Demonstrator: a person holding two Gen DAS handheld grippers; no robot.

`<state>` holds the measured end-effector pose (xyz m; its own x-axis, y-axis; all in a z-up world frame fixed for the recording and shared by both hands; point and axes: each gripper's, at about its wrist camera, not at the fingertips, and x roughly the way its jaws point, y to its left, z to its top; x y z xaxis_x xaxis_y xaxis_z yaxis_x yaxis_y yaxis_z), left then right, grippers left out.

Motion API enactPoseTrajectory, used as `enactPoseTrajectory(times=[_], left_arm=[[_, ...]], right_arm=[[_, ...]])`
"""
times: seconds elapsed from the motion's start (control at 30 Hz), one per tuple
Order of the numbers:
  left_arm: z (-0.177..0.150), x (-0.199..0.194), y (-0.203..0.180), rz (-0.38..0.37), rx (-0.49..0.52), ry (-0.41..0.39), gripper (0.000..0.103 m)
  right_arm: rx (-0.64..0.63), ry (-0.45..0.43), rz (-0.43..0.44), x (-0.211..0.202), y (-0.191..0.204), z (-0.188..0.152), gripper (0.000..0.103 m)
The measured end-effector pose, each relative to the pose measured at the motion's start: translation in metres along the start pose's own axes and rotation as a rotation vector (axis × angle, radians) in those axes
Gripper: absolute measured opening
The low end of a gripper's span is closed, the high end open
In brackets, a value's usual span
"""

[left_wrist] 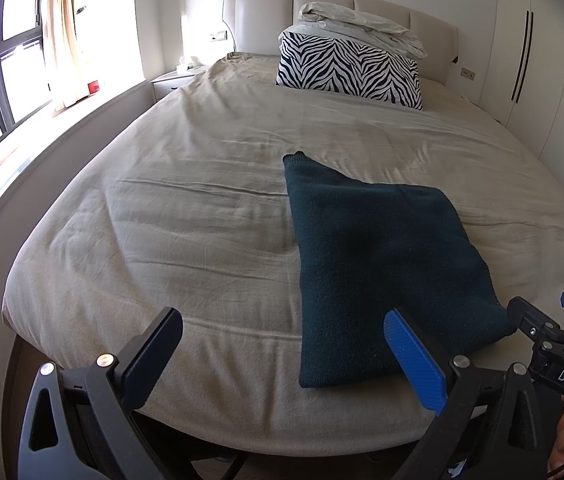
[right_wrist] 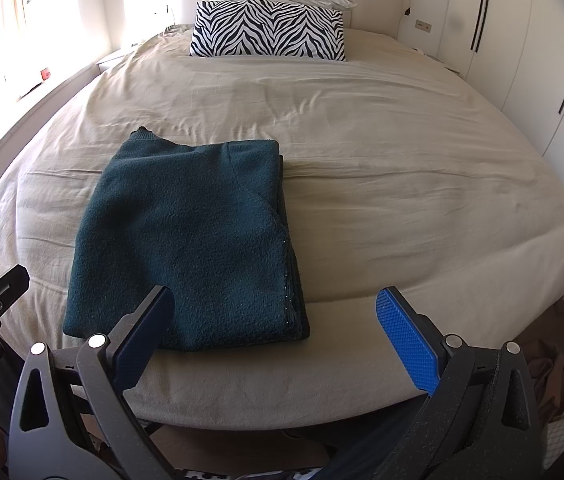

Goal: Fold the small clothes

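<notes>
From the left wrist view, the left gripper [left_wrist: 286, 356] stands wide open and holds nothing. The dark green garment [left_wrist: 378, 272] lies flat on the bed [left_wrist: 181, 208], already folded into a long slab; its near edge sits just ahead of the right-hand finger, mostly beyond and to the right of the gap between the jaws, not between them. The right gripper [left_wrist: 550, 316] shows at the far right edge, close to the garment's near right corner; whether it touches the cloth cannot be told here. The fold looks well along, perhaps with one more halving or a last tidy to come. A further fold would call for both grippers to close on the near corners and carry them toward the far edge.

From the right wrist view, the right gripper [right_wrist: 286, 340] is likewise spread wide and empty. The garment [right_wrist: 189, 240] lies ahead and to the left, its near right corner just beyond the left-hand finger, with stacked layers showing along its right edge.
</notes>
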<state>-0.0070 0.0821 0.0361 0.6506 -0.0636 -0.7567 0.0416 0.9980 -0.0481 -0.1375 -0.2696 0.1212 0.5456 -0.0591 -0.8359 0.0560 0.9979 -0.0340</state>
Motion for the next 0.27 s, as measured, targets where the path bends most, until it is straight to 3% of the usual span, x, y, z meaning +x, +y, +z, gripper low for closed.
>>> enactPoseTrajectory(times=[0.27], left_arm=[[-0.0070,0.0004,0.0009,-0.002,0.014,-0.023,0.103]], right_arm=[[0.000,0.004,0.004,0.0023,-0.0001,-0.0022,0.103]])
